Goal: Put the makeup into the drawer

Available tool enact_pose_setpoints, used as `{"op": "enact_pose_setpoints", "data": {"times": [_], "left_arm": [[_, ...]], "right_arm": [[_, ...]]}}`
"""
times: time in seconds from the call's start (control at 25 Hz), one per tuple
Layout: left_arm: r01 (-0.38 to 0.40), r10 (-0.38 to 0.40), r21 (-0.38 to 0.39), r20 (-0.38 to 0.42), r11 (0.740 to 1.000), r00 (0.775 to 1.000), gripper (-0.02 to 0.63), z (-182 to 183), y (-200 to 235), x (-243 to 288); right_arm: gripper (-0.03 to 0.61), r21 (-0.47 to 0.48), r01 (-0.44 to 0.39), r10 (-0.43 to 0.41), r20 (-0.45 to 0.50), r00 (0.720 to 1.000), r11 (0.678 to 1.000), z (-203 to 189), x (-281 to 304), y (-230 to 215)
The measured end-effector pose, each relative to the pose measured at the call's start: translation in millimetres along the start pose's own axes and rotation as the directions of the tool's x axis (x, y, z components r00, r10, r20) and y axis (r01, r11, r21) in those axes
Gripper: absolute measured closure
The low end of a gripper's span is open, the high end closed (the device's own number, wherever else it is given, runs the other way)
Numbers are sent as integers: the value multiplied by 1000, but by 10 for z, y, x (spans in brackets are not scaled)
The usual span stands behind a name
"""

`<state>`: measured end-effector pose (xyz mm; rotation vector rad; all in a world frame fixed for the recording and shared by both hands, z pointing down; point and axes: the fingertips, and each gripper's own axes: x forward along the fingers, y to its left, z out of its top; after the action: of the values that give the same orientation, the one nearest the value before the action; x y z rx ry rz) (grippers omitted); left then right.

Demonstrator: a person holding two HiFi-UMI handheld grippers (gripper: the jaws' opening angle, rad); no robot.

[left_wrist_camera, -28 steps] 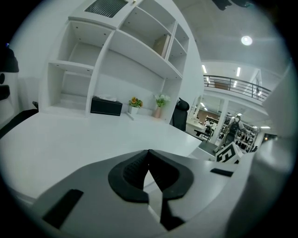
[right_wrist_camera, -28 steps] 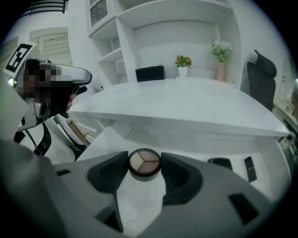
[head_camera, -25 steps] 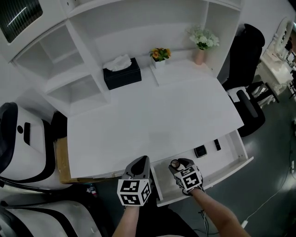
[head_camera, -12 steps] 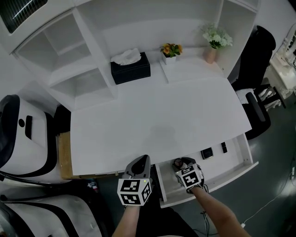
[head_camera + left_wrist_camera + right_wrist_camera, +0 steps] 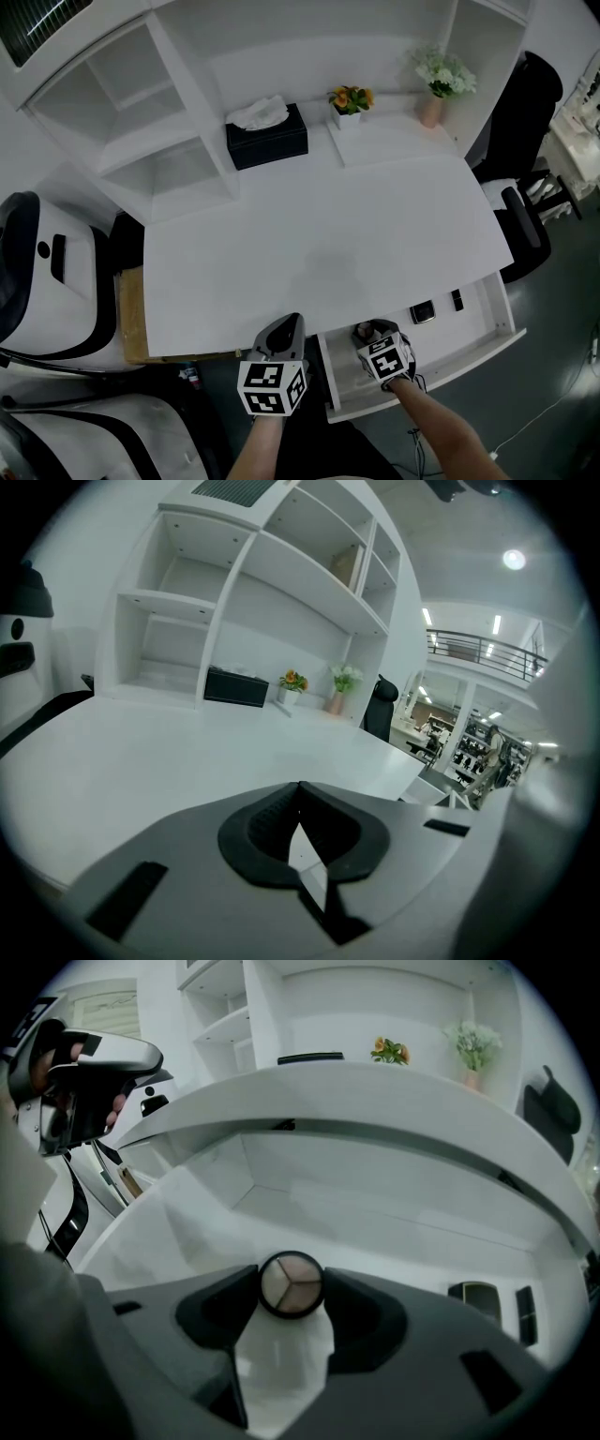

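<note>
A round makeup compact (image 5: 292,1284), black-rimmed with three tan shades, sits between the jaws of my right gripper (image 5: 292,1290), which is shut on it. In the head view the right gripper (image 5: 367,332) holds the compact (image 5: 360,330) over the left end of the open white drawer (image 5: 494,317). My left gripper (image 5: 284,334) hangs at the desk's front edge, just left of the drawer. In the left gripper view the left gripper (image 5: 300,791) is shut with its tips meeting and nothing held.
A square black case (image 5: 423,311) and a small black item (image 5: 457,300) lie in the drawer's right part. On the white desk (image 5: 319,244) stand a black tissue box (image 5: 267,141), a flower pot (image 5: 348,106) and a pink vase (image 5: 433,108). A black chair (image 5: 516,225) stands at the right.
My right gripper has sunk a little towards the drawer with the compact still in it. The head camera has shifted slightly. The left gripper stays at the desk edge.
</note>
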<state>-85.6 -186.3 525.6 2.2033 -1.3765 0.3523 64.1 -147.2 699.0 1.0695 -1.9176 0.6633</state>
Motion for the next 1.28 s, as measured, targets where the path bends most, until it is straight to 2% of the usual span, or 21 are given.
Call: {"op": "enact_pose_setpoints", "data": {"times": [0.68, 0.88, 1.04, 1.28], "left_arm": [[8, -8, 0, 3, 1000, 1000, 611, 35, 24, -39], [11, -11, 4, 11, 1000, 1000, 611, 65, 4, -53], [24, -24, 16, 18, 1000, 1000, 611, 85, -62, -64], [40, -41, 39, 31, 998, 999, 611, 151, -206, -105]], "right_arm": [[353, -26, 29, -29, 0, 1000, 999, 30, -36, -14], [353, -13, 31, -30, 65, 997, 999, 168, -230, 7], [353, 31, 1, -4, 130, 992, 1000, 269, -452, 84], [353, 100, -28, 1, 261, 965, 995, 450, -921, 139]]}}
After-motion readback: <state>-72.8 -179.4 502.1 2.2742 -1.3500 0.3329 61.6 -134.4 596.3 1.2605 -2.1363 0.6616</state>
